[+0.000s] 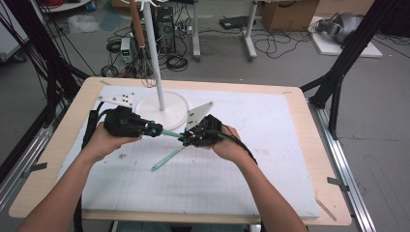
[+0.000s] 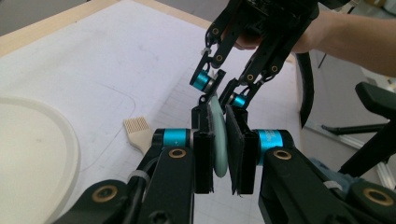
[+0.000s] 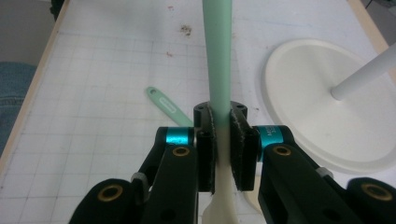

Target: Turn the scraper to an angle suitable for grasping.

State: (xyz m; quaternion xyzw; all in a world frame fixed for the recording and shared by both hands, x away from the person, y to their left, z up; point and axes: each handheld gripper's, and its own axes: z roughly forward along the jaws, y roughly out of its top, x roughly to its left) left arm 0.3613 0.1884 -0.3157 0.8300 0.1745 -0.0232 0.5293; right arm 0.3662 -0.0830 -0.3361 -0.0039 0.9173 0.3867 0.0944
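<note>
Both grippers hold one mint-green spatula (image 1: 170,133) at frame centre, above the gridded white mat (image 1: 217,183). Left gripper (image 1: 155,129) is clamped on one end, right gripper (image 1: 186,140) around the shaft; long axis runs between them. Second green utensil (image 1: 167,158) lies just below. White stand base (image 1: 175,110) sits behind. Cluttered lab floor beyond.

Smooth, matt mint-green handle (image 3: 218,56), plastic or silicone by the look, sits between rough black pads (image 3: 236,140) beside glossy blue metal collars (image 3: 180,136). Near the handle, the stand's white base (image 3: 327,107) looks smooth matt plastic. Under it, a matt white gridded mat (image 1: 203,179) covers the pale wooden table (image 1: 58,145).
</note>
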